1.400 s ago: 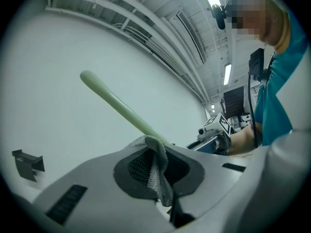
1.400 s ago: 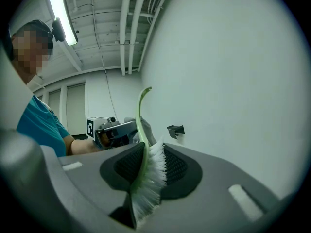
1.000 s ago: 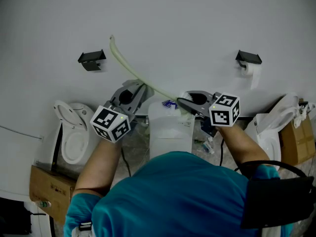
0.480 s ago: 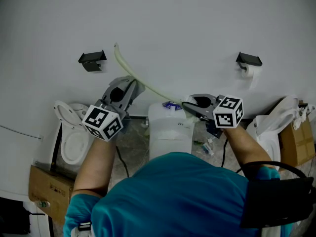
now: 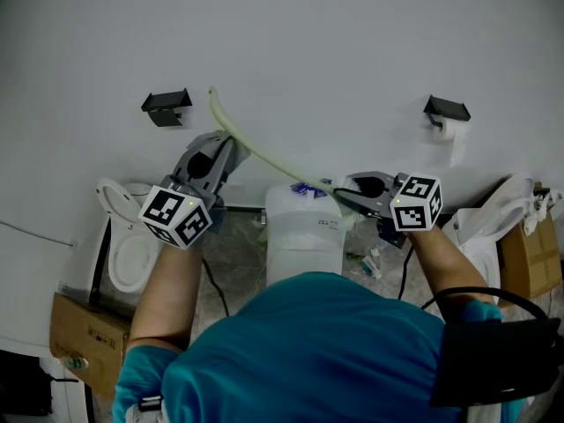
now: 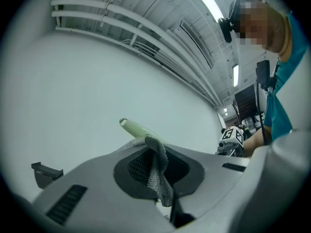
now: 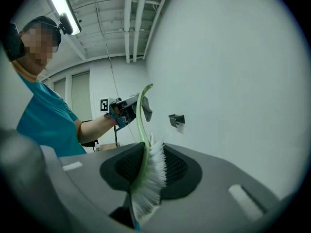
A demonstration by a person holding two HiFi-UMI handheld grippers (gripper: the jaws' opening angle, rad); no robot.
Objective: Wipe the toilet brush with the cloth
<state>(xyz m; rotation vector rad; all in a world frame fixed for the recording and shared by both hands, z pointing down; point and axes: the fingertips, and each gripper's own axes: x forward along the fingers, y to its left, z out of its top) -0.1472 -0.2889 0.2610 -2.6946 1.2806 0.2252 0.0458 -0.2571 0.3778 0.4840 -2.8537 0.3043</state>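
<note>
Facing bare white wall (image 5: 335,42), toilets (image 5: 128,254) either side, left gripper (image 5: 218,148) pinching cloth (image 6: 156,169), right gripper (image 5: 345,192) pinching toilet brush (image 7: 148,174)

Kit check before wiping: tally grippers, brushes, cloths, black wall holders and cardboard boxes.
Grippers: 2, left gripper, right gripper
Toilet brush: 1
Cloth: 1
Black wall holders: 2
Cardboard boxes: 2
Total: 8

two grippers (image 5: 227,141) (image 5: 342,192), one toilet brush (image 5: 264,156), one cloth (image 6: 158,165), two black wall holders (image 5: 166,106) (image 5: 446,108), two cardboard boxes (image 5: 88,331) (image 5: 529,254)
</note>
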